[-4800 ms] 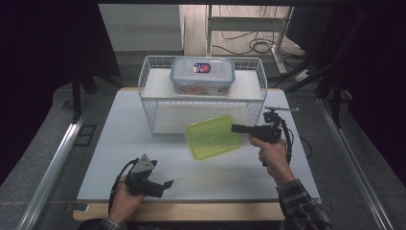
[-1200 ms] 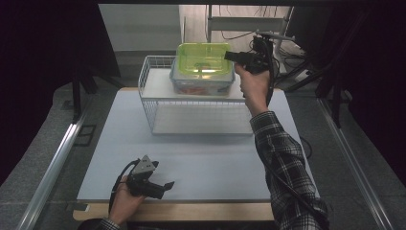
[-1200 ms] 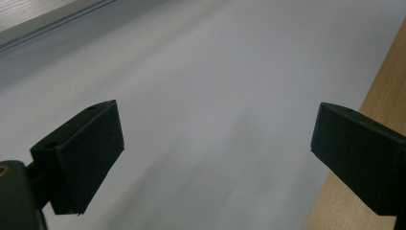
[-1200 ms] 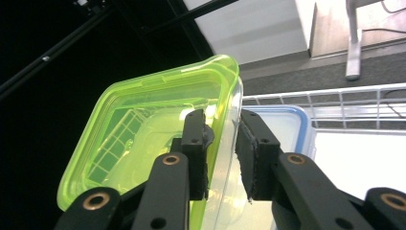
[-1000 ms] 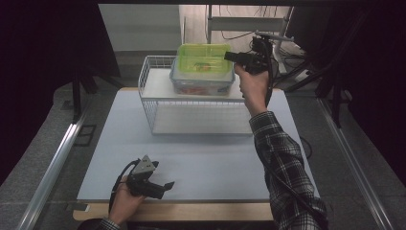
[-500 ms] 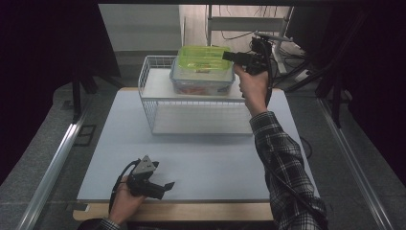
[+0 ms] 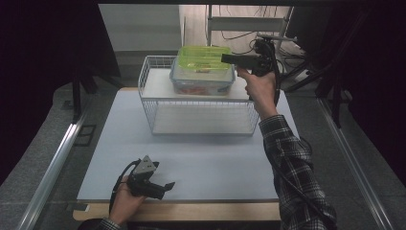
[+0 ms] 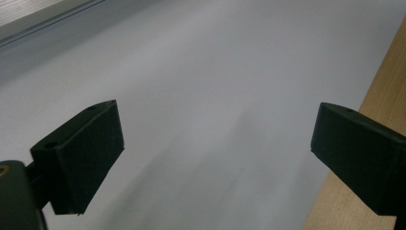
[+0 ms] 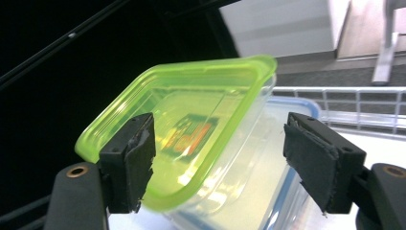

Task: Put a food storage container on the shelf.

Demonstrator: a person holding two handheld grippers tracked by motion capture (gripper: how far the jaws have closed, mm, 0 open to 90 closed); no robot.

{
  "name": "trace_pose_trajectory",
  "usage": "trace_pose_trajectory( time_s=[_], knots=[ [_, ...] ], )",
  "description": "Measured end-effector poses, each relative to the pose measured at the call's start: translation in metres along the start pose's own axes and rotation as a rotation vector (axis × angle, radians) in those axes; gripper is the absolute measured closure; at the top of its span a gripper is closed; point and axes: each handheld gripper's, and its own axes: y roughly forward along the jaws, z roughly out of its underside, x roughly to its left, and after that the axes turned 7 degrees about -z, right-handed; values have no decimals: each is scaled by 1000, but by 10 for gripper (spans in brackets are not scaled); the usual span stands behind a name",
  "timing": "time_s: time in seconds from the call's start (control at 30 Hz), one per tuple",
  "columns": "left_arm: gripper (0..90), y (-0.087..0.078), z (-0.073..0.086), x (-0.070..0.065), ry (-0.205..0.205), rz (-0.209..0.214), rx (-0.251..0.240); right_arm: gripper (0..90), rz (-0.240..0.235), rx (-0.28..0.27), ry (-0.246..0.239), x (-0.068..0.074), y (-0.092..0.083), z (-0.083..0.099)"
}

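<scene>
Your right gripper has just been opening its jaws; they now stand wide at the near right corner of the translucent lime-green plastic container, whose rim sits between the pads in the right gripper view without being pressed. That green container rests on the clear lidded plastic box with a blue seal, which stands on the shelf of the white wire rack. Its long axis runs across the table, leftward from your right jaws, so a straight pull back looks clear. Your left gripper lies open and empty, well apart at the near edge of the pale grey table. Count one green container, one clear box, one rack.
</scene>
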Motion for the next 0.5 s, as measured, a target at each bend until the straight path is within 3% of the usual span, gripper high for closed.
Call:
trace_pose_trajectory(
  time_s=[0.1, 0.5],
  knots=[
    [39, 0, 0, 0, 0, -1, 0, 233, -25, 9, -1, 1, -3, 2],
    [39, 1, 0, -1, 1, 0, 3, 123, -44, 8, -105, 7, -15, 13]
  ],
)
